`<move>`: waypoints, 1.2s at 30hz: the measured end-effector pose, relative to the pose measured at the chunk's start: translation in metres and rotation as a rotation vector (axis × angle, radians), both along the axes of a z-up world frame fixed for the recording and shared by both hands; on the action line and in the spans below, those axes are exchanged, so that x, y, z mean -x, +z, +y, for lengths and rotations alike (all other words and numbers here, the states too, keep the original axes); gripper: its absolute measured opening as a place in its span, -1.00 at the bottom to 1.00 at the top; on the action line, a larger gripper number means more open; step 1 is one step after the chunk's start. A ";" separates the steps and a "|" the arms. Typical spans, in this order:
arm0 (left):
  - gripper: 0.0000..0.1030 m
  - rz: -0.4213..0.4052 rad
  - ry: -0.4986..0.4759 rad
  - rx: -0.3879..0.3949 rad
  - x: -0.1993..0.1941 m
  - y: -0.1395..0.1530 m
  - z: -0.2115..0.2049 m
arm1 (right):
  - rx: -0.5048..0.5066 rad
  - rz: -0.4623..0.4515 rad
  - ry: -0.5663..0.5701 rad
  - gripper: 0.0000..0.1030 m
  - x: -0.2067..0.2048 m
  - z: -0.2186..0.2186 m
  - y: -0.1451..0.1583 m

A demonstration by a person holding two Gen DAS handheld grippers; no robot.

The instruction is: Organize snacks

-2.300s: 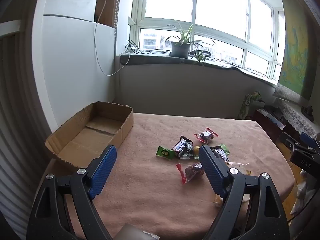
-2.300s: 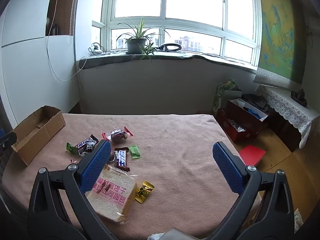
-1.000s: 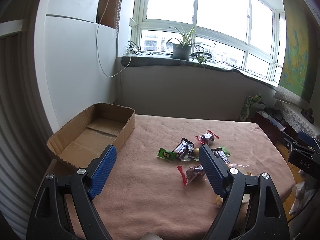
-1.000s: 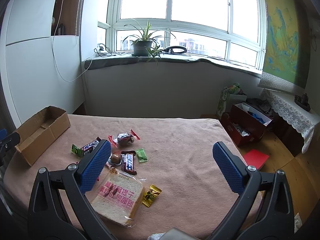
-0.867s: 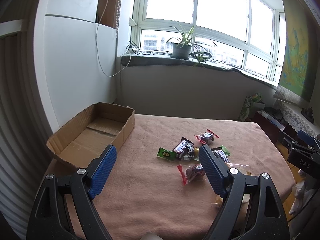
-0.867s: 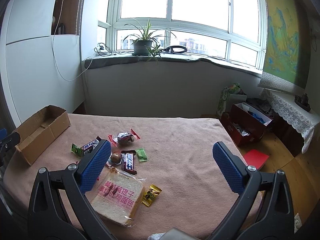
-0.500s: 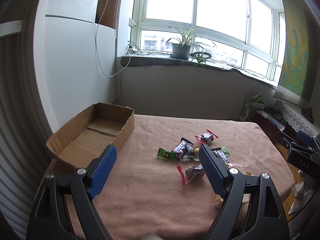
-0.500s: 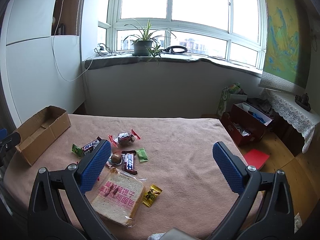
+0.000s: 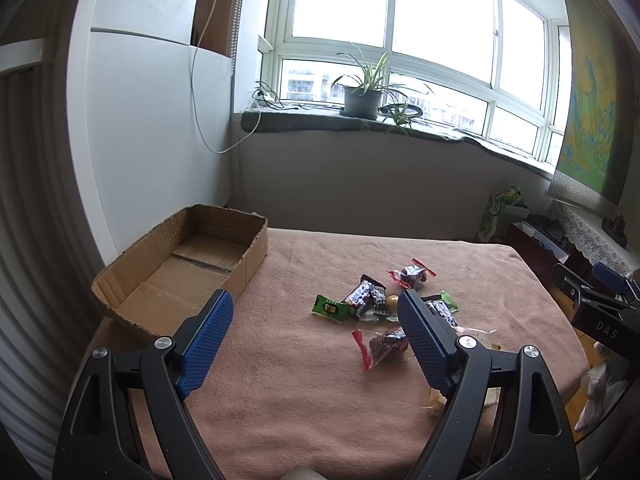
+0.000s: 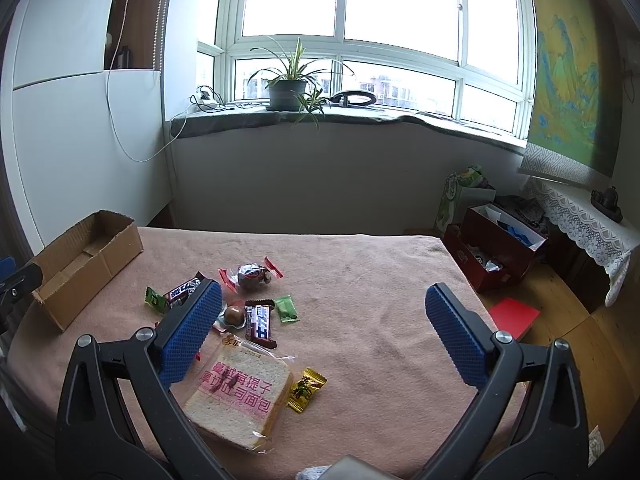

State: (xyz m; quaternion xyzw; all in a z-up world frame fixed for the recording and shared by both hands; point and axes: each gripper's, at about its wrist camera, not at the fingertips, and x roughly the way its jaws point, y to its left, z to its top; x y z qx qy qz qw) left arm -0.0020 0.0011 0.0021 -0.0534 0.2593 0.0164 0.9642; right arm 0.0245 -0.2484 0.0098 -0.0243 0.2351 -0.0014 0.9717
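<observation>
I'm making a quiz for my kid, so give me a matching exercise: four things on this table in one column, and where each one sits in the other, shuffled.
Things:
1. cardboard box
2. bread packet
3. yellow candy
4. potted plant

Places:
A. on the windowsill
B. just right of the bread
C. far left corner of the table, nothing inside
D. nearest the right gripper, in front of the snack pile

Pairs: 1-C, 2-D, 3-B, 4-A
</observation>
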 end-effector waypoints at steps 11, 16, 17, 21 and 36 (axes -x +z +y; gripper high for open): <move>0.64 0.002 -0.005 0.002 0.000 0.000 -0.001 | 0.001 0.000 -0.001 1.00 0.000 0.000 0.000; 0.64 0.005 -0.011 0.003 0.000 0.000 -0.003 | 0.000 0.001 -0.001 1.00 0.000 0.000 0.000; 0.64 0.005 -0.014 0.003 0.000 -0.001 -0.003 | 0.000 0.002 -0.001 1.00 0.000 0.000 0.000; 0.64 0.009 -0.022 0.005 -0.001 -0.002 -0.006 | 0.000 0.006 0.000 1.00 0.000 0.002 -0.002; 0.63 0.066 -0.140 0.099 -0.013 -0.020 -0.012 | -0.005 0.047 0.027 1.00 -0.003 0.001 -0.016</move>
